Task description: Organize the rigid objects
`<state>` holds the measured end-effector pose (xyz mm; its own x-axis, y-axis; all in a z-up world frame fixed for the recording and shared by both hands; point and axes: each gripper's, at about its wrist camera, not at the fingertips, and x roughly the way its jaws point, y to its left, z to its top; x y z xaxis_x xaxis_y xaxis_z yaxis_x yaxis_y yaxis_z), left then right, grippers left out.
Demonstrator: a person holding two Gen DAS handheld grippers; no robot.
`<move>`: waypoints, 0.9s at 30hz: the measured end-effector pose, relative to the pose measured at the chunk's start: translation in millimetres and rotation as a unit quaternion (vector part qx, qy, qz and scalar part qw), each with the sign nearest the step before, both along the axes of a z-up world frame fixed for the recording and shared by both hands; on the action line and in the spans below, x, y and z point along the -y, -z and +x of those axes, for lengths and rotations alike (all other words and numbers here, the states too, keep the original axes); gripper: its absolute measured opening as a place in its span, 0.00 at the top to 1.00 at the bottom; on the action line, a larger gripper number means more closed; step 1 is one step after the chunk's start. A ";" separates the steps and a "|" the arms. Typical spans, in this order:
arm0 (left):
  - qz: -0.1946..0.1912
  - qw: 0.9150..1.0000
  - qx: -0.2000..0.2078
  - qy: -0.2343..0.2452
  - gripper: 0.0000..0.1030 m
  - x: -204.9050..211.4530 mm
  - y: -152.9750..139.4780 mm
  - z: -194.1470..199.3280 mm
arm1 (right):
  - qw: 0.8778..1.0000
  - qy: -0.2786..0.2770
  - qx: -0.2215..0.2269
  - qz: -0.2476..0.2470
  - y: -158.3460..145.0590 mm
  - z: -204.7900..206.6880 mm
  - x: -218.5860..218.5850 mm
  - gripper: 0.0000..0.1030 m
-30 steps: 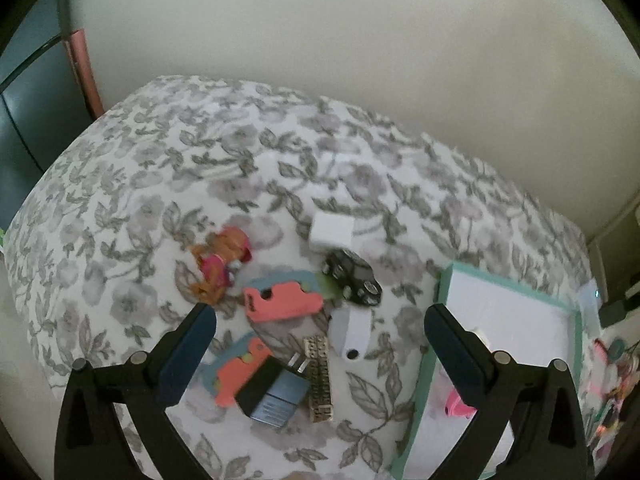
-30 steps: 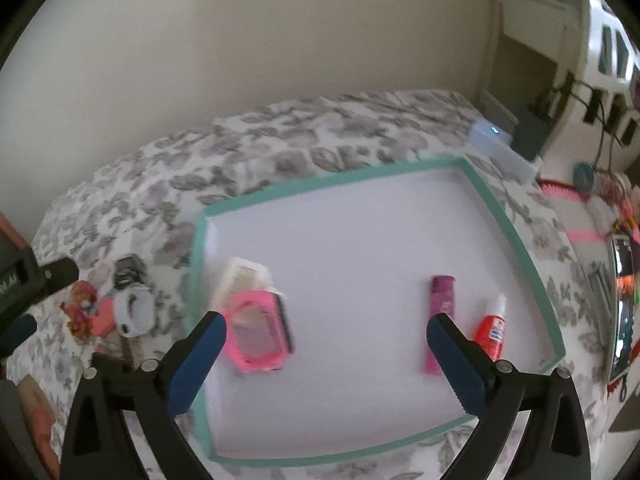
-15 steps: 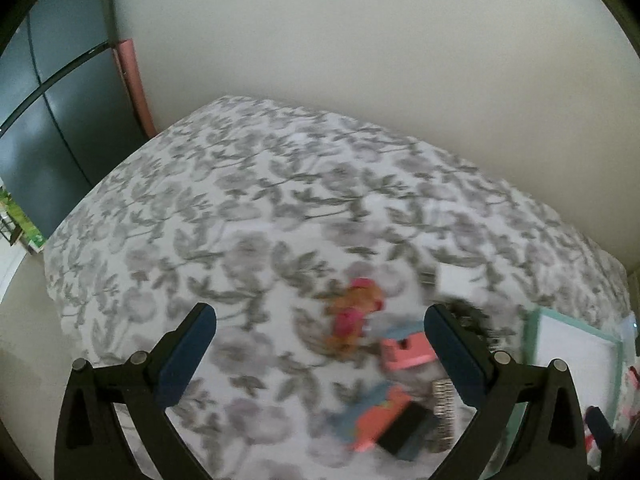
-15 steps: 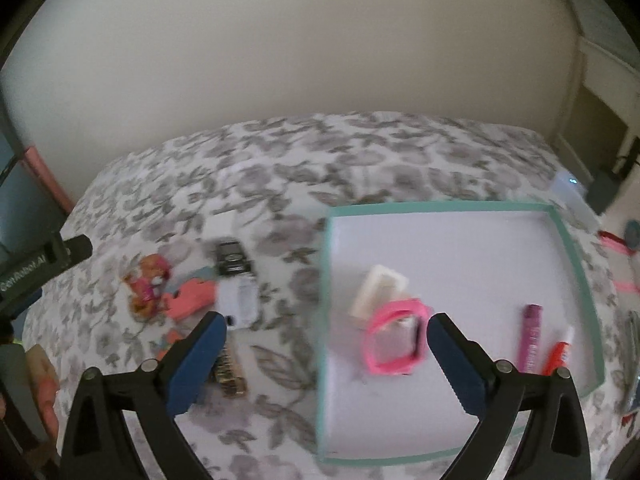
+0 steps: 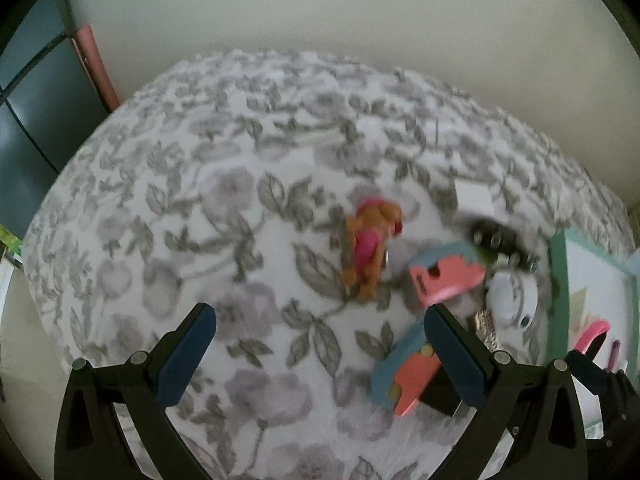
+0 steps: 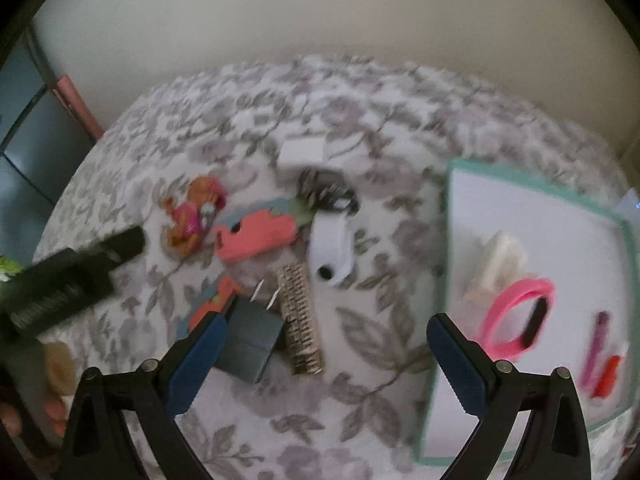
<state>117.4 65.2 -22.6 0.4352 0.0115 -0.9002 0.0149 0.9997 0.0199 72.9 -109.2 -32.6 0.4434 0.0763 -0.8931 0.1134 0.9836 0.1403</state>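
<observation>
Loose objects lie on a floral bedspread: an orange-pink toy figure (image 5: 370,250) (image 6: 194,218), a pink foam piece (image 5: 446,280) (image 6: 256,238), a second orange-blue piece (image 5: 408,374), a white oblong device (image 6: 331,248), a tan comb-like strip (image 6: 300,316), a dark grey plug block (image 6: 252,340) and a black object (image 6: 326,194). A teal-rimmed white tray (image 6: 438,280) (image 5: 558,280) holds a pink band (image 6: 516,320), a cream piece (image 6: 500,256) and small tubes (image 6: 598,344). My left gripper (image 5: 320,356) is open above bare cloth. My right gripper (image 6: 326,364) is open over the strip.
A cream wall stands behind the bed. A dark cabinet (image 5: 28,120) with a pink edge is at the left. The left gripper's black body (image 6: 68,280) crosses the right wrist view's left side, with a hand (image 6: 24,412) below it. A white box (image 6: 302,150) lies farther back.
Both views swung. The right gripper moved left from over the tray to over the loose objects. The left view now sits closer to the toy figure. Both stay open.
</observation>
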 end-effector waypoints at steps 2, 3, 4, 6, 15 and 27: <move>-0.001 1.000 -0.011 -0.004 0.00 -1.7 8.9 -1.4 | 1.000 -0.005 -0.011 0.013 7.4 1.7 -2.1 0.01; 0.002 1.000 -0.018 -0.011 0.00 -3.5 14.0 -1.3 | 1.000 -0.007 -0.015 0.014 10.2 2.5 -3.3 0.01; 0.005 0.999 -0.025 -0.019 0.00 -6.0 19.1 -1.4 | 1.000 -0.009 -0.020 0.015 13.2 3.4 -4.7 0.01; 0.006 0.999 -0.035 -0.035 0.00 -11.3 25.6 -1.1 | 0.999 -0.013 -0.032 0.025 21.7 5.0 -7.0 0.01; -0.011 0.996 -0.052 -0.069 0.00 -29.1 38.3 -2.8 | 0.998 -0.021 -0.044 0.048 33.5 12.9 -18.7 0.01; -0.012 0.998 -0.053 -0.031 0.00 -9.9 39.2 -3.3 | 0.997 -0.019 -0.066 0.021 44.8 16.6 -20.0 0.06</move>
